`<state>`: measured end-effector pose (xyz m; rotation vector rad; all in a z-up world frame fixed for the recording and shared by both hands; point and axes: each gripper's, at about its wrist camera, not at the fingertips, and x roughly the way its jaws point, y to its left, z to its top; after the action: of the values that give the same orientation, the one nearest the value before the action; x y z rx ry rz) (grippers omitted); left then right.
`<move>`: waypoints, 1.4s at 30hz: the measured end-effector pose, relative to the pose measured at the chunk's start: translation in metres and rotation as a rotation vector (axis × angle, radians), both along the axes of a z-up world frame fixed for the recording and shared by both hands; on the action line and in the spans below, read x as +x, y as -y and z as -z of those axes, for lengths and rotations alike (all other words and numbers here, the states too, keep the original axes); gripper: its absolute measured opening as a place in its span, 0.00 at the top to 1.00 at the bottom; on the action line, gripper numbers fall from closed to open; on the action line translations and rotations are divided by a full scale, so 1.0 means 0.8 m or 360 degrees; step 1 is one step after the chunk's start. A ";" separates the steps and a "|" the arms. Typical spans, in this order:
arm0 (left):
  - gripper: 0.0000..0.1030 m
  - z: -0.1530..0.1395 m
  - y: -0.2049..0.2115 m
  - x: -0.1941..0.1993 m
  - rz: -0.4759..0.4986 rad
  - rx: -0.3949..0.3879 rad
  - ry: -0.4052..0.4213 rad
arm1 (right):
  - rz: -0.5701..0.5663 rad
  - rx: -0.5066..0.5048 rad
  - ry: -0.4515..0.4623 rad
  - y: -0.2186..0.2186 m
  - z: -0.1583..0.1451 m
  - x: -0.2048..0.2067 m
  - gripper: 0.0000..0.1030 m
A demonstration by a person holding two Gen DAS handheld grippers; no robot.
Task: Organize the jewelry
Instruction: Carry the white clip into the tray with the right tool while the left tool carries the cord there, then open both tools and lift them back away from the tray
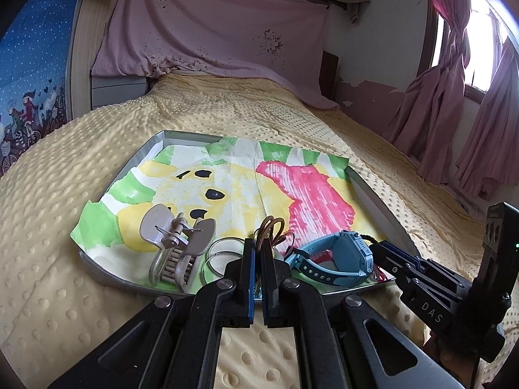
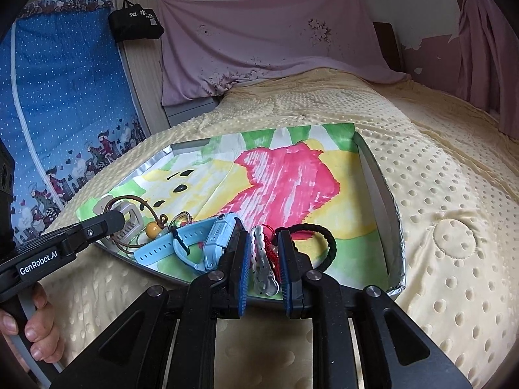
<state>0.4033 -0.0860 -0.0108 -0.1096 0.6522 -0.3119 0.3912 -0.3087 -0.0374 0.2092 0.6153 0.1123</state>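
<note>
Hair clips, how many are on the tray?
2. A beige claw clip lies at the tray's near-left corner; a white clip sits within the right tool at the near edge. Others may be hidden.

blue watch [image 2: 207,240], white clip [image 2: 262,262], tray [image 2: 397,227]

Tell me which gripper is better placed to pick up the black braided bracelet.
Right. The right gripper sits beside the black braided bracelet; the left gripper is across the tray by the brown cord.
</note>
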 end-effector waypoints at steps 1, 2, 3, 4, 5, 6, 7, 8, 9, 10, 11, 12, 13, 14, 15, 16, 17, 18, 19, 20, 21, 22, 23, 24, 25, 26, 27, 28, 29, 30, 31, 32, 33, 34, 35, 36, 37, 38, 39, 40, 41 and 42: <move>0.97 0.001 0.000 0.000 0.0003 0.0000 -0.0006 | -0.0001 0.0001 0.0000 0.000 0.000 0.000 0.85; 0.97 0.002 0.000 0.000 0.0003 0.0002 -0.0010 | -0.0001 0.0002 0.0000 0.001 0.000 0.000 0.85; 0.97 0.002 -0.001 0.000 0.0003 0.0002 -0.0011 | -0.0001 0.0002 0.0001 0.001 0.000 0.000 0.85; 0.97 0.003 -0.001 -0.001 0.0003 0.0003 -0.0011 | -0.0001 0.0002 0.0002 0.001 0.000 0.000 0.85; 0.97 0.003 -0.001 -0.001 0.0003 0.0003 -0.0011 | -0.0001 0.0002 0.0004 0.001 0.000 -0.001 0.85; 0.97 0.003 -0.001 -0.001 0.0005 0.0000 -0.0011 | 0.0000 0.0003 0.0008 0.001 0.000 -0.001 0.85; 0.97 0.003 -0.001 -0.001 0.0007 -0.0002 -0.0013 | 0.0001 0.0004 0.0012 0.001 0.000 -0.002 0.84; 0.97 0.003 -0.001 -0.001 0.0003 -0.0001 -0.0014 | 0.0002 0.0006 0.0016 0.001 0.000 -0.003 0.84; 0.97 0.003 -0.002 -0.002 0.0000 -0.0003 -0.0016 | 0.0005 0.0007 0.0021 0.001 0.000 -0.004 0.84; 0.97 0.004 -0.003 -0.002 0.0001 -0.0009 -0.0020 | 0.0008 0.0008 0.0027 0.002 0.000 -0.005 0.83; 0.97 0.004 -0.004 -0.002 0.0000 -0.0014 -0.0023 | 0.0012 0.0011 0.0031 0.002 -0.001 -0.007 0.79; 0.97 0.004 -0.005 -0.003 -0.0007 -0.0015 -0.0026 | 0.0016 0.0014 0.0034 0.003 -0.001 -0.008 0.76; 0.97 0.004 -0.006 -0.004 -0.0006 -0.0018 -0.0025 | 0.0024 0.0013 0.0040 0.003 -0.002 -0.010 0.71; 0.96 0.004 -0.007 -0.005 -0.0004 -0.0021 -0.0022 | 0.0031 0.0012 0.0045 0.004 -0.003 -0.012 0.67; 0.96 0.003 -0.007 -0.006 -0.0005 -0.0021 -0.0017 | 0.0036 0.0014 0.0051 0.004 -0.004 -0.014 0.66; 0.96 0.003 -0.007 -0.007 -0.0004 -0.0021 -0.0012 | 0.0045 0.0017 0.0060 0.005 -0.005 -0.016 0.66; 0.96 0.002 -0.007 -0.008 -0.0002 -0.0023 -0.0005 | 0.0054 0.0019 0.0069 0.007 -0.006 -0.017 0.66; 0.96 0.001 -0.007 -0.009 -0.0001 -0.0023 0.0003 | 0.0063 0.0022 0.0078 0.009 -0.007 -0.019 0.66; 0.96 0.000 -0.007 -0.009 -0.0002 -0.0020 0.0009 | 0.0072 0.0024 0.0085 0.010 -0.009 -0.020 0.66; 0.96 -0.001 -0.007 -0.009 -0.0001 -0.0018 0.0012 | 0.0080 0.0026 0.0093 0.011 -0.010 -0.022 0.65; 0.95 -0.002 -0.006 -0.010 0.0000 -0.0015 0.0015 | 0.0087 0.0026 0.0100 0.012 -0.011 -0.023 0.64; 0.93 -0.002 -0.006 -0.010 0.0001 -0.0014 0.0018 | 0.0093 0.0026 0.0106 0.013 -0.011 -0.025 0.60; 0.91 -0.002 -0.006 -0.010 -0.0002 -0.0010 0.0021 | 0.0099 0.0025 0.0114 0.014 -0.012 -0.026 0.58; 0.81 -0.003 -0.006 -0.011 -0.0007 -0.0006 0.0026 | 0.0103 0.0024 0.0122 0.014 -0.013 -0.027 0.58; 0.61 -0.004 -0.007 -0.013 -0.0015 -0.0004 0.0038 | 0.0107 0.0022 0.0126 0.014 -0.014 -0.028 0.57; 0.50 -0.005 -0.008 -0.015 -0.0019 -0.0010 0.0062 | 0.0110 0.0021 0.0132 0.014 -0.015 -0.029 0.57; 0.35 -0.008 -0.009 -0.020 -0.0030 -0.0017 0.0099 | 0.0114 0.0019 0.0137 0.014 -0.015 -0.030 0.57; 0.34 -0.011 -0.010 -0.024 -0.0039 -0.0022 0.0141 | 0.0119 0.0019 0.0143 0.015 -0.016 -0.031 0.56; 0.34 -0.013 -0.011 -0.026 -0.0037 -0.0020 0.0159 | 0.0126 0.0019 0.0150 0.015 -0.017 -0.032 0.55; 0.34 -0.015 -0.011 -0.027 -0.0038 -0.0016 0.0163 | 0.0132 0.0020 0.0157 0.016 -0.018 -0.034 0.54; 0.34 -0.017 -0.011 -0.027 -0.0045 -0.0013 0.0168 | 0.0138 0.0022 0.0165 0.017 -0.018 -0.035 0.52; 0.34 -0.019 -0.012 -0.029 -0.0052 -0.0009 0.0176 | 0.0144 0.0023 0.0175 0.018 -0.020 -0.037 0.51; 0.34 -0.020 -0.013 -0.030 -0.0057 -0.0007 0.0183 | 0.0153 0.0023 0.0186 0.019 -0.021 -0.040 0.50; 0.34 -0.021 -0.014 -0.032 -0.0062 -0.0008 0.0188 | 0.0162 0.0023 0.0198 0.019 -0.023 -0.042 0.48; 0.33 -0.023 -0.015 -0.034 -0.0067 -0.0010 0.0193 | 0.0170 0.0025 0.0210 0.020 -0.025 -0.045 0.45; 0.28 -0.025 -0.017 -0.037 -0.0073 -0.0012 0.0199 | 0.0176 0.0030 0.0225 0.021 -0.027 -0.049 0.43; 0.23 -0.027 -0.018 -0.041 -0.0079 -0.0013 0.0213 | 0.0183 0.0034 0.0239 0.023 -0.030 -0.054 0.36; 0.20 -0.029 -0.020 -0.046 -0.0089 -0.0010 0.0234 | 0.0188 0.0040 0.0258 0.023 -0.033 -0.060 0.27; 0.18 -0.033 -0.021 -0.052 -0.0095 -0.0008 0.0257 | 0.0188 0.0048 0.0278 0.024 -0.036 -0.065 0.24; 0.15 -0.036 -0.023 -0.058 -0.0100 -0.0006 0.0283 | 0.0187 0.0055 0.0294 0.024 -0.039 -0.070 0.20; 0.12 -0.040 -0.025 -0.065 -0.0109 -0.0001 0.0306 | 0.0189 0.0058 0.0309 0.024 -0.043 -0.075 0.19; 0.07 -0.043 -0.026 -0.070 -0.0122 0.0007 0.0329 | 0.0191 0.0055 0.0327 0.024 -0.048 -0.081 0.18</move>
<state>0.3471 -0.0651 0.0239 -0.0965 0.4428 -0.2438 0.3263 -0.3279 0.0011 0.2641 0.3952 0.0283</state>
